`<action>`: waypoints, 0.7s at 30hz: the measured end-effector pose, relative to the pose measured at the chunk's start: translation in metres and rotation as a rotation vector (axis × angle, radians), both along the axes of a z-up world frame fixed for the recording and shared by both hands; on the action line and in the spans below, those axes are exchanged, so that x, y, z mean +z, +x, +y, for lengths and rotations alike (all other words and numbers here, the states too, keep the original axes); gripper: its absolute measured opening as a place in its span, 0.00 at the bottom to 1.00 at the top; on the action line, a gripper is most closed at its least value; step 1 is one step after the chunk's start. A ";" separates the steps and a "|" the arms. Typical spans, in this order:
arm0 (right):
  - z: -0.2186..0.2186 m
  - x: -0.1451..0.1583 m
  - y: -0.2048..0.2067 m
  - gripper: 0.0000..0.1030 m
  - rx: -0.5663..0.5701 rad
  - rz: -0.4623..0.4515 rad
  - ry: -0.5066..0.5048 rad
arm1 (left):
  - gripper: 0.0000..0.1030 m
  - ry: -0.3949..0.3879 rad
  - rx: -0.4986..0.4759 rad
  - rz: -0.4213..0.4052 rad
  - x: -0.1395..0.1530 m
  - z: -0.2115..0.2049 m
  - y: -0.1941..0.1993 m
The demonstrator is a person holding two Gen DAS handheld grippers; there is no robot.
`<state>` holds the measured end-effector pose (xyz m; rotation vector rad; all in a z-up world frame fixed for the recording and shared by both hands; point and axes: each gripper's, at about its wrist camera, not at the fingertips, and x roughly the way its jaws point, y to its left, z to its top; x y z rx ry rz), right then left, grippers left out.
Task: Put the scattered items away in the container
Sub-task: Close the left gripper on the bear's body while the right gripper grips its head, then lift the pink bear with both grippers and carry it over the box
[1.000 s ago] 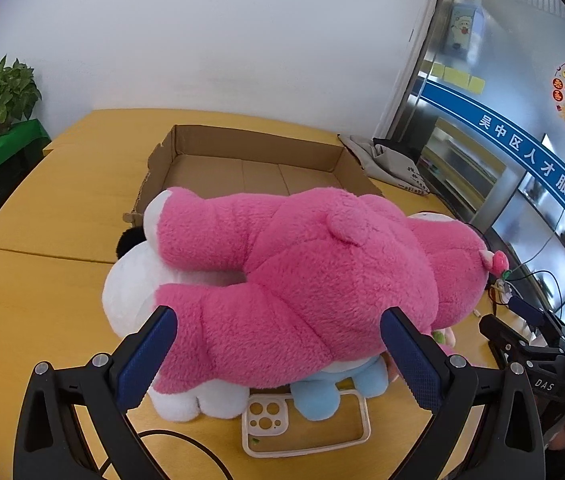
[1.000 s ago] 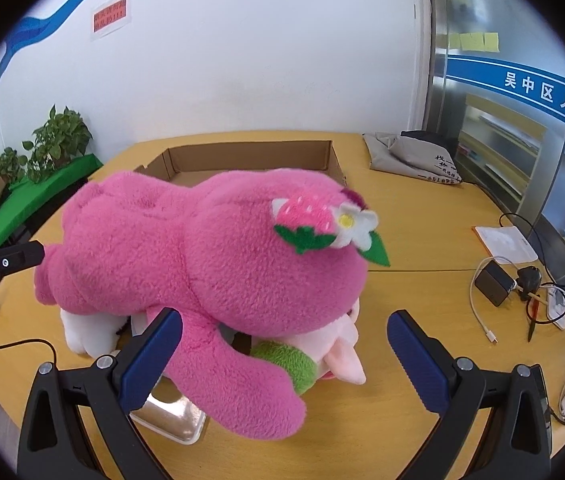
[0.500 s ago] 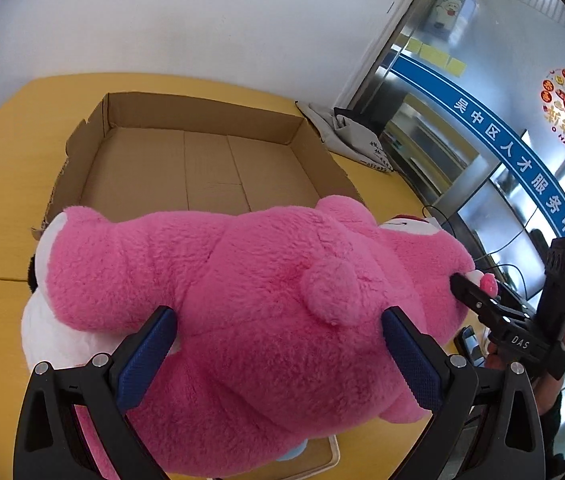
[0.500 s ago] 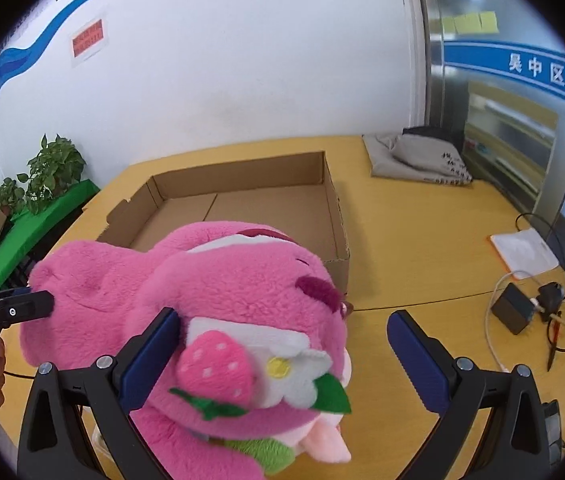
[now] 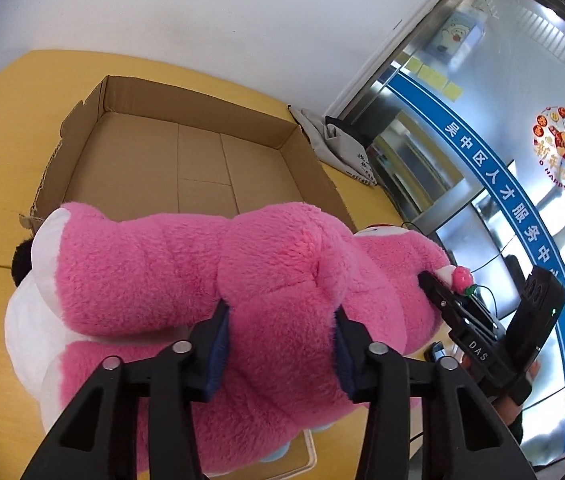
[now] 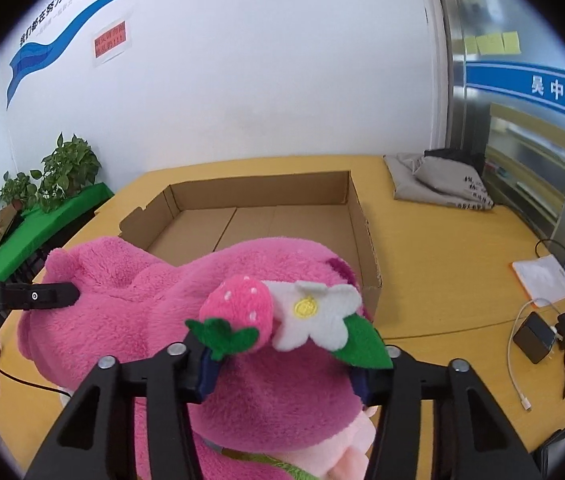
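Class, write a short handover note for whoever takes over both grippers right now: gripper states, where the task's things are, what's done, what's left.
Left gripper: fingers closing on the pink plush bear, at its body.
Right gripper: fingers closing on the bear's head, by the strawberry flower.
Cardboard box: just behind the bear, nothing in it.
Done: bear gripped at both ends.
Left: lift it into the box, then the white plush and whatever else lies beneath.

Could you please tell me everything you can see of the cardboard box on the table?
The cardboard box is a wide, shallow tray of plain brown corrugated board, open on top and empty inside, with creased floor panels and a torn, ragged flap at one corner. It sits flat on the yellow table, just beyond the pink plush bear; whether the bear touches its near wall is unclear.
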<state>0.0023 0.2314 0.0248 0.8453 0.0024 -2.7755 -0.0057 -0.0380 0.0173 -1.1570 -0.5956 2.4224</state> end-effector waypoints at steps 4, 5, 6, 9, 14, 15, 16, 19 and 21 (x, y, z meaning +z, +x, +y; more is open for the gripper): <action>-0.005 0.008 0.004 0.40 -0.009 0.039 0.003 | 0.37 0.020 0.025 0.011 0.006 0.000 0.004; -0.004 0.010 0.004 0.39 -0.008 0.045 -0.010 | 0.36 0.020 0.033 0.023 0.009 0.000 0.006; -0.003 0.014 0.004 0.38 -0.005 0.055 -0.018 | 0.35 0.017 0.038 0.037 0.014 0.001 0.008; -0.006 0.026 0.004 0.38 -0.004 0.098 -0.017 | 0.34 0.005 0.044 0.082 0.028 0.001 0.011; -0.016 0.053 -0.010 0.38 0.019 0.166 -0.016 | 0.34 -0.019 0.068 0.155 0.063 -0.009 -0.002; -0.020 0.058 -0.016 0.38 0.025 0.177 -0.012 | 0.33 -0.034 0.074 0.176 0.072 -0.012 -0.008; -0.023 0.064 -0.022 0.38 0.030 0.185 -0.008 | 0.31 -0.056 0.080 0.198 0.081 -0.014 -0.014; -0.036 0.085 -0.052 0.38 0.047 0.238 0.006 | 0.12 -0.117 0.080 0.246 0.106 -0.016 -0.041; -0.048 0.096 -0.076 0.38 0.059 0.279 0.018 | 0.05 -0.125 0.059 0.270 0.120 -0.014 -0.064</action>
